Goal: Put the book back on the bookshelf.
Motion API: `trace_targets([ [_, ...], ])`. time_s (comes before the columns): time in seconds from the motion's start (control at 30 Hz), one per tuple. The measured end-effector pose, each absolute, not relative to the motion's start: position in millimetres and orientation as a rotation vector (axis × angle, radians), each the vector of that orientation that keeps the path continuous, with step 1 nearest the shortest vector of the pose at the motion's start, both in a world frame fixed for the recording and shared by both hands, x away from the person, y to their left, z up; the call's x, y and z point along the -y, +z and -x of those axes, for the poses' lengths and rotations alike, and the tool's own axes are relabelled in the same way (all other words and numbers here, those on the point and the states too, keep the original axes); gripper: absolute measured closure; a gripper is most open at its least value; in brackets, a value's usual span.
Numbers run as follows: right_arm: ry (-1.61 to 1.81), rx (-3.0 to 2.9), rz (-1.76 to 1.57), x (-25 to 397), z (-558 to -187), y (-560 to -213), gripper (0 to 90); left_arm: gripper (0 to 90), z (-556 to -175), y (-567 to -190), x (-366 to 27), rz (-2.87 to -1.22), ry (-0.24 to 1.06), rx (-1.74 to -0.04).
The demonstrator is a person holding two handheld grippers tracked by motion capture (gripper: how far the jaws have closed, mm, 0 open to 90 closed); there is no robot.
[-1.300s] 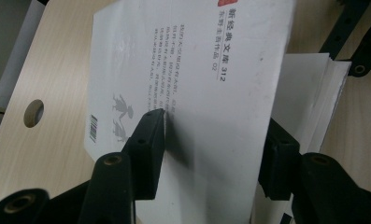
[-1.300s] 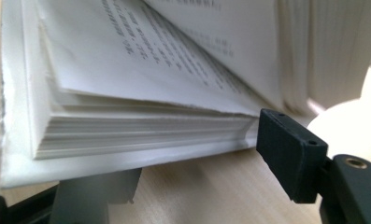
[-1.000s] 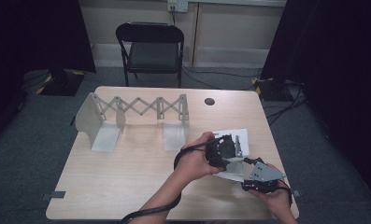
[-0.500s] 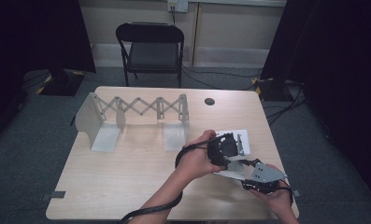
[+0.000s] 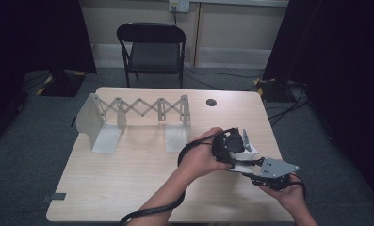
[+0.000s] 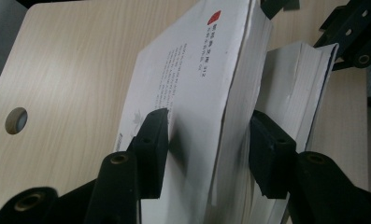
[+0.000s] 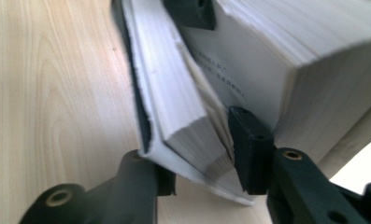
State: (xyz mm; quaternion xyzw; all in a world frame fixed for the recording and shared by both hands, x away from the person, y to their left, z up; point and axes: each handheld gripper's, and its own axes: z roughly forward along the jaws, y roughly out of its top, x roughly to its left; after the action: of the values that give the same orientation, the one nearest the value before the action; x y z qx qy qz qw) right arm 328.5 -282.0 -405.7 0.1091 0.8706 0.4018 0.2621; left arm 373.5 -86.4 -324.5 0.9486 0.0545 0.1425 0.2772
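Your left gripper (image 5: 231,147) sits near the right edge of the wooden table (image 5: 142,188), toward the near side, with its jaws pinching the front block of pages of a white paperback book (image 6: 206,88); in the left gripper view one jaw presses the printed cover with the small red mark, the other sits in the gap where the book has split open. Your right gripper (image 5: 250,173) comes in from the near right, just beside the left one, and its jaws are closed on the other block of pages (image 7: 174,116): one jaw is under the outer cover, the other is wedged into the same gap. The book is lifted at a tilt between the two grippers, spread in a V along its page edges. Well apart on the far left of the table stands an expanding accordion rack (image 5: 137,110), and a dark round cable hole (image 5: 211,102) lies by the far edge.
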Motion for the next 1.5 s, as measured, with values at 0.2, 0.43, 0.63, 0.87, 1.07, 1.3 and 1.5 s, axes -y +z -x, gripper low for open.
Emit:
trace_targets([
  [0.2,1.065,-2.401,-0.274,280.2,-332.7,-391.6,69.1,45.5,-376.5,-315.1,82.3,-2.508,0.434,-0.157],
  [0.43,1.05,-2.436,-0.255,280.3,-337.5,-383.8,70.4,37.7,-376.8,-303.0,73.5,-2.463,0.405,-0.197],
  [0.63,1.073,-2.455,-0.287,283.3,-344.1,-379.8,70.5,32.1,-376.8,-297.3,56.4,-2.45,0.381,-0.218],
  [0.87,1.122,-2.49,-0.327,290.7,-351.8,-373.7,70.9,29.6,-377.6,-300.2,42.5,-2.422,0.331,-0.231],
  [1.07,1.165,-2.509,-0.343,295.8,-357.3,-371.2,70.9,27.4,-377.7,-305.5,28.2,-2.398,0.324,-0.266],
  [1.3,1.207,-2.522,-0.343,300.1,-358.0,-367.6,72.1,25.2,-376.7,-310.7,13.4,-2.391,0.32,-0.295],
  [1.5,1.194,-2.525,-0.318,299.0,-354.4,-367.1,72.2,23.0,-374.1,-319.9,3.9,-2.4,0.319,-0.307],
])
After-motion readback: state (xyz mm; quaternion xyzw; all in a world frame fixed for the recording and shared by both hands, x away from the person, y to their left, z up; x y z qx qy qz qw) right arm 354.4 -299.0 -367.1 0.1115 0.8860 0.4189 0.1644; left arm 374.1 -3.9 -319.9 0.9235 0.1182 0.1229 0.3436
